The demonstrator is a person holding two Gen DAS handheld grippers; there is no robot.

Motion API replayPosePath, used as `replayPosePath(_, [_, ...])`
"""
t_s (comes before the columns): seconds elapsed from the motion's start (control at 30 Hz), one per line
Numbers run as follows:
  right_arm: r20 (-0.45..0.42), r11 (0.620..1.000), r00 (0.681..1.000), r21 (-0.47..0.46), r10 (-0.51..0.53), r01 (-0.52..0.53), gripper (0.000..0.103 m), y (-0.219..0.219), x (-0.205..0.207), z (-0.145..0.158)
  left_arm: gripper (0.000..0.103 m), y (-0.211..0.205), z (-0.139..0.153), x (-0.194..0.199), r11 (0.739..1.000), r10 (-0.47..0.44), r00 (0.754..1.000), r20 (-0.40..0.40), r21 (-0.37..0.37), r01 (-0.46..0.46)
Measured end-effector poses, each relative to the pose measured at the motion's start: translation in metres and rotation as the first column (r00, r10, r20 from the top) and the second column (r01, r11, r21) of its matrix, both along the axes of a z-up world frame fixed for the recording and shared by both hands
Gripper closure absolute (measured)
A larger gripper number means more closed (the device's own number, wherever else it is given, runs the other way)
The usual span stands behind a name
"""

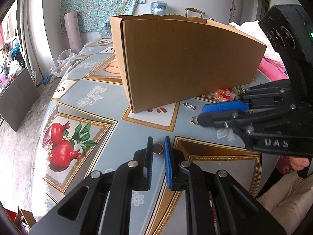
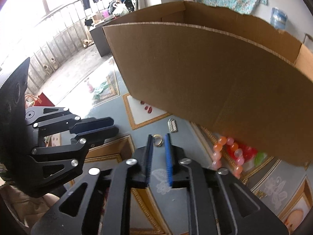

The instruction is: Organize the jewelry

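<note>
My left gripper (image 1: 158,139) sits low over the patterned tablecloth (image 1: 93,105), its jaws narrow with a small gold ring (image 1: 158,148) pinched between the blue pads. The same gripper (image 2: 117,129) shows at the left of the right wrist view, jaws close together. My right gripper (image 2: 158,136) is slightly open, and a second gold ring (image 2: 158,140) lies tilted on the cloth between its fingertips, clear of the pads. From the left wrist view this gripper (image 1: 199,115) reaches in from the right, with that ring (image 1: 194,119) at its tip.
A large open cardboard box (image 1: 185,62) stands just behind the rings. At its foot lie a silver clip (image 1: 189,105) and a pink and orange bead bracelet (image 2: 225,152). A person's hand (image 1: 299,162) grips the right tool. The floor drops off beyond the table's left edge.
</note>
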State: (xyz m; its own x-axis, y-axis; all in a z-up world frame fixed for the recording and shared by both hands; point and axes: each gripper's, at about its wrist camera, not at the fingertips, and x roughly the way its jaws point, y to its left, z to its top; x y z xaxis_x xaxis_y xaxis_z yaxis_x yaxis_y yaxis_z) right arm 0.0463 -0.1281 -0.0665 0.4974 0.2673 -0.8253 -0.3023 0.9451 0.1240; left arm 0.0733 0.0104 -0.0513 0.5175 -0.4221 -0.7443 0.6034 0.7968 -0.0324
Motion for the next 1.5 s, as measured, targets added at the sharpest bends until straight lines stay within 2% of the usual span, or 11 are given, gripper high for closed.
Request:
replayPosePath(0.2, [-0.031, 1.000, 0.999, 0.000, 0.012, -0.012, 0.087, 0.002, -0.001, -0.002, 0.092, 0.000, 0.000, 0.000, 1.000, 0.000, 1.000, 0.000, -0.002, 0.000])
replayPosePath(0.87, [0.027, 0.999, 0.999, -0.048, -0.024, 0.025, 0.087, 0.013, -0.013, -0.002, 0.092, 0.000, 0.000, 0.000, 1.000, 0.000, 1.000, 0.001, -0.005, 0.000])
replayPosePath(1.0, [0.037, 0.998, 0.999, -0.061, -0.022, 0.024, 0.078, 0.016, -0.010, -0.004, 0.092, 0.001, 0.000, 0.000, 1.000, 0.001, 1.000, 0.001, -0.006, -0.001])
replayPosePath(1.3, [0.059, 0.996, 0.998, -0.090, 0.007, -0.001, 0.077, 0.022, -0.013, -0.004, 0.092, 0.001, 0.000, 0.000, 1.000, 0.001, 1.000, 0.001, -0.007, -0.001])
replayPosePath(1.37, [0.067, 0.994, 0.998, -0.105, 0.011, -0.004, 0.079, 0.024, -0.014, -0.004, 0.092, 0.001, 0.000, 0.000, 1.000, 0.001, 1.000, 0.001, -0.007, -0.001])
replayPosePath(1.43, [0.070, 0.994, 0.997, -0.106, 0.014, -0.006, 0.090, 0.027, -0.015, -0.004, 0.092, 0.002, 0.000, 0.000, 1.000, 0.001, 1.000, 0.002, -0.008, -0.001])
replayPosePath(1.5, [0.064, 0.996, 0.998, -0.087, 0.010, -0.004, 0.093, 0.025, -0.015, -0.003, 0.092, 0.000, 0.001, 0.000, 1.000, 0.000, 1.000, 0.003, -0.007, 0.000])
